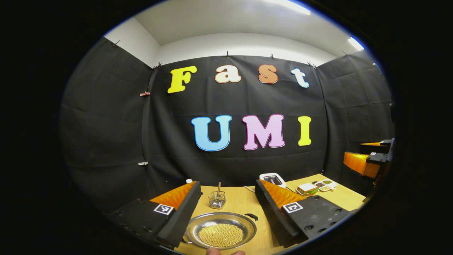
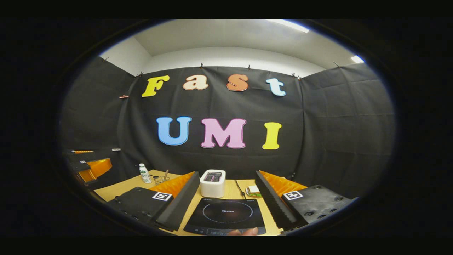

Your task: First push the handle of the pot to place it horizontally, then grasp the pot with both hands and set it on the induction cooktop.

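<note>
The steel pot [image 1: 221,229] sits on the wooden table close below my left gripper [image 1: 227,185], which is open, its fingers spread to either side of the pot. Yellow beads cover the pot's bottom. A black handle [image 1: 252,216] sticks out from the rim at the far right. The black induction cooktop [image 2: 226,213] lies flat under my right gripper [image 2: 227,175], which is open with nothing held. The right gripper [image 1: 371,159] also hangs in the air at the right edge of the left gripper view. The left gripper [image 2: 88,165] appears far left in the right gripper view.
A small wire basket [image 1: 217,199] with a stick stands behind the pot. A white appliance [image 2: 212,183] sits behind the cooktop, a cable and a sandwich plate [image 2: 253,190] to its right. A bottle [image 2: 143,173] stands at the table's far left. A tray of small dishes [image 1: 325,185] lies far right.
</note>
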`<control>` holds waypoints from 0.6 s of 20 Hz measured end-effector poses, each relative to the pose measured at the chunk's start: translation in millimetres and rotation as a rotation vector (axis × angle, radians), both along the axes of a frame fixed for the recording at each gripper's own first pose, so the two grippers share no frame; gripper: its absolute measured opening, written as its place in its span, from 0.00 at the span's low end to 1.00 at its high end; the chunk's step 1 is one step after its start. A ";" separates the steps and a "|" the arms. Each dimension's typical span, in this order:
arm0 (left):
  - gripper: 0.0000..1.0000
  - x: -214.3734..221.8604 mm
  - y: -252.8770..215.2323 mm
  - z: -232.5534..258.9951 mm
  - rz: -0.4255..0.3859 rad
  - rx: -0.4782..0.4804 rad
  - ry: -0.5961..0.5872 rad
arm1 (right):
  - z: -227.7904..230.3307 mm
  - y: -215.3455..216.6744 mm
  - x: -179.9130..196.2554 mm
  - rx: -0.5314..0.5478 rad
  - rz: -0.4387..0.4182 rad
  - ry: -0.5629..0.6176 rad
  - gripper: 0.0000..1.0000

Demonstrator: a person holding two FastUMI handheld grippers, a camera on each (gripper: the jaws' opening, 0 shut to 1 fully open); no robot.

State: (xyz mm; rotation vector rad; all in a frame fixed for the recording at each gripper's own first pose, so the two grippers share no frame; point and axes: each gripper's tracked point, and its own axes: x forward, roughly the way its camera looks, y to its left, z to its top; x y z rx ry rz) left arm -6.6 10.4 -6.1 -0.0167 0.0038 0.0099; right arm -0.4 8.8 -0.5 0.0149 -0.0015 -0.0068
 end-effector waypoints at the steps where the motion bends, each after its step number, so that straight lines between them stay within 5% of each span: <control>1: 0.95 -0.9 -0.2 1.5 -0.003 0.002 -0.006 | 0.2 0.5 0.3 0.000 0.000 0.000 0.98; 4: 0.83 -2.3 -3.1 5.6 -0.026 0.009 -0.024 | 0.2 1.6 0.0 0.001 -0.003 0.001 0.98; 9: 0.05 -4.0 -9.9 -9.4 -0.096 0.016 0.042 | -0.4 6.3 0.3 -0.008 0.003 -0.002 0.98; 12: 0.05 -7.8 -10.1 -30.1 -0.115 -0.003 0.110 | -2.2 9.2 1.2 -0.007 0.009 0.002 0.98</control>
